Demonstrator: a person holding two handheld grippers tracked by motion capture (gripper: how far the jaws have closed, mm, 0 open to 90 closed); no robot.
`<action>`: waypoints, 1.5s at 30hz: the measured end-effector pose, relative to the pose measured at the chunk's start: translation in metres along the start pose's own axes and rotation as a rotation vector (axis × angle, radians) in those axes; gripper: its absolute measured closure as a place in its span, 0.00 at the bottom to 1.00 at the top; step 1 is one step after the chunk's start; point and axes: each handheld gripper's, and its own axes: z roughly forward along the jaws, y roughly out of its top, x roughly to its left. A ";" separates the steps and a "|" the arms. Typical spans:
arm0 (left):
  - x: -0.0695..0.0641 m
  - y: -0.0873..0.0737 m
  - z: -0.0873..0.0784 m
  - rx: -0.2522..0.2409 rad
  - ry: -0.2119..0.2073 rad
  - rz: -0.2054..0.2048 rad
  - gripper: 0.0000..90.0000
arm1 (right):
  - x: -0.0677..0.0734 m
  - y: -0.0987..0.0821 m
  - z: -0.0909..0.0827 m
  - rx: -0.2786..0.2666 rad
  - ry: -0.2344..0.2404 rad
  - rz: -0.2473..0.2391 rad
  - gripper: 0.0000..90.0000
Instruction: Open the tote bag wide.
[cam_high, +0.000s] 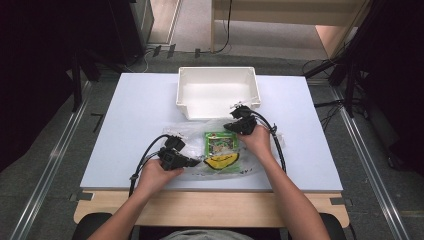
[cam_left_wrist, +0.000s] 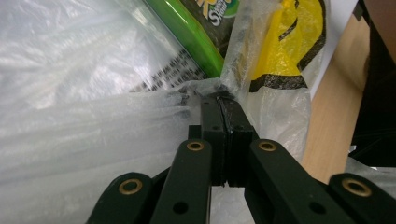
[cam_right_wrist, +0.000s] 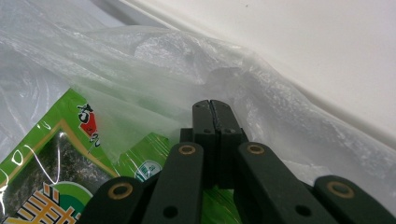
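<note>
I see the clear plastic bag (cam_high: 220, 150) lying on the white table (cam_high: 135, 130), just toward the person's side of the white bin (cam_high: 218, 92) and short of the front edge. Inside it sits a green snack packet (cam_high: 220, 142); a yellow-and-black print (cam_high: 221, 161) marks the bag's near end.

Left gripper (cam_high: 192, 162): at the bag's left near corner. In the left gripper view its jaws are pressed together on a gathered fold of the bag film (cam_left_wrist: 205, 91), right beside the yellow print (cam_left_wrist: 285, 42).

Right gripper (cam_high: 231, 126): at the bag's far right corner, close to the bin's front wall. In the right gripper view the jaws meet with no gap, bag film (cam_right_wrist: 154, 74) bunched around the tips; I cannot tell whether film is pinched between them. The green packet (cam_right_wrist: 42, 154) lies to their left, the bin wall (cam_right_wrist: 303, 42) behind.
</note>
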 end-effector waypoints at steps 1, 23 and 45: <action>0.000 0.000 0.000 0.000 0.000 0.000 1.00 | 0.000 0.000 0.000 0.000 0.000 0.000 1.00; -0.030 -0.048 0.002 0.054 -0.021 0.032 1.00 | 0.001 0.000 0.000 -0.004 -0.008 0.011 1.00; -0.033 -0.045 -0.015 -0.026 -0.034 0.028 0.78 | 0.005 0.001 -0.015 -0.041 0.012 0.023 0.89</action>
